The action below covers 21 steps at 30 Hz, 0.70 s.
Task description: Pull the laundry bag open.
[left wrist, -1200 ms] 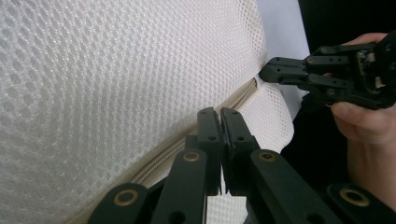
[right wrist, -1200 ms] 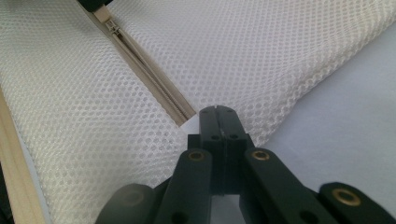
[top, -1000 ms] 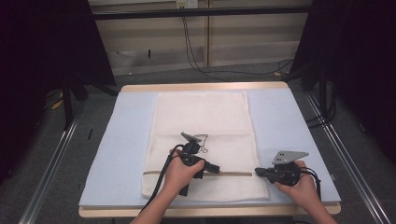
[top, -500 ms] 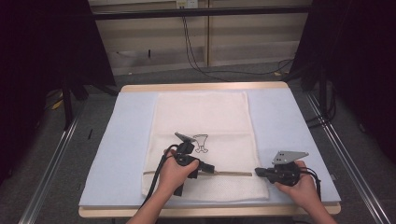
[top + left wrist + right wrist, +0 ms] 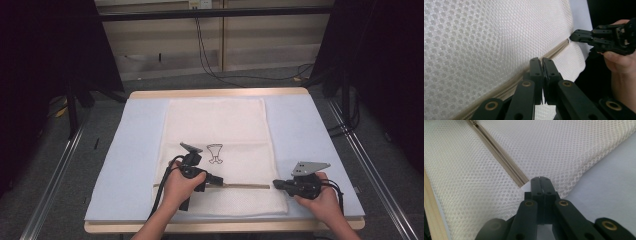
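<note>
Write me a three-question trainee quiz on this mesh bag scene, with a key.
1. True or false: the white mesh laundry bag lies flat on the pale blue table cover.
2. Which gripper is at the right end of the beige zipper? A) left gripper B) right gripper
3. Fill in: the black printed emblem sits on the ____.

Key: 1 true. 2 B. 3 bag.

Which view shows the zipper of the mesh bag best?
The right gripper view: the zipper runs close and sharp across the mesh bag. The left gripper view shows it partly behind the jaws; the high view shows a thin line.
</note>
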Each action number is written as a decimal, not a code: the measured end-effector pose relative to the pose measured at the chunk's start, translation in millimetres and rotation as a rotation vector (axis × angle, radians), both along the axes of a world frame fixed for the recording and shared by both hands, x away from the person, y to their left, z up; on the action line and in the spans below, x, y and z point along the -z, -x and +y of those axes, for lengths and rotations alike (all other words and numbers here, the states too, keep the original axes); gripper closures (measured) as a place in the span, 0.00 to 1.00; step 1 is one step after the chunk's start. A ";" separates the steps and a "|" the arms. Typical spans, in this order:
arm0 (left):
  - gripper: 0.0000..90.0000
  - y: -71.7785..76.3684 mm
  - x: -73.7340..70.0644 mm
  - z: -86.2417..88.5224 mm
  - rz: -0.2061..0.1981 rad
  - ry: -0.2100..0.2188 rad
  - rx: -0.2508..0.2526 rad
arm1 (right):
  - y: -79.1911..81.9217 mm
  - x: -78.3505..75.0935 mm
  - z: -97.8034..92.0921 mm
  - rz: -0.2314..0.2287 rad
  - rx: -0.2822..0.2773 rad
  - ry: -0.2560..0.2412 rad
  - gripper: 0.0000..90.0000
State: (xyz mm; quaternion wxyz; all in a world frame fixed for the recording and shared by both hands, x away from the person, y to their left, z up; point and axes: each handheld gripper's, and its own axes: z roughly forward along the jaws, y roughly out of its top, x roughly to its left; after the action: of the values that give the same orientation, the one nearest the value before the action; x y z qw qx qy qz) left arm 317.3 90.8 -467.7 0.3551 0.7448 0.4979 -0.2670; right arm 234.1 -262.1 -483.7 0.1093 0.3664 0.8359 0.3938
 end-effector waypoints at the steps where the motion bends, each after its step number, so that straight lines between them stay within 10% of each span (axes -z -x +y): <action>1: 0.97 0.0 0.0 0.0 0.000 0.000 0.000 | 0.1 -0.1 0.0 0.000 0.002 0.002 1.00; 21: 0.97 -1.4 -2.6 14.3 -0.015 0.002 -0.005 | -0.7 0.0 -0.2 0.002 0.001 -0.002 1.00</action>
State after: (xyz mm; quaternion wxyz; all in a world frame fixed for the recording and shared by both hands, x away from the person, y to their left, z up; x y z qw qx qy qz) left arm 318.7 105.2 -465.0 0.3604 0.7450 0.4969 -0.2610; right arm 234.8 -262.3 -483.7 0.1083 0.3671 0.8355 0.3942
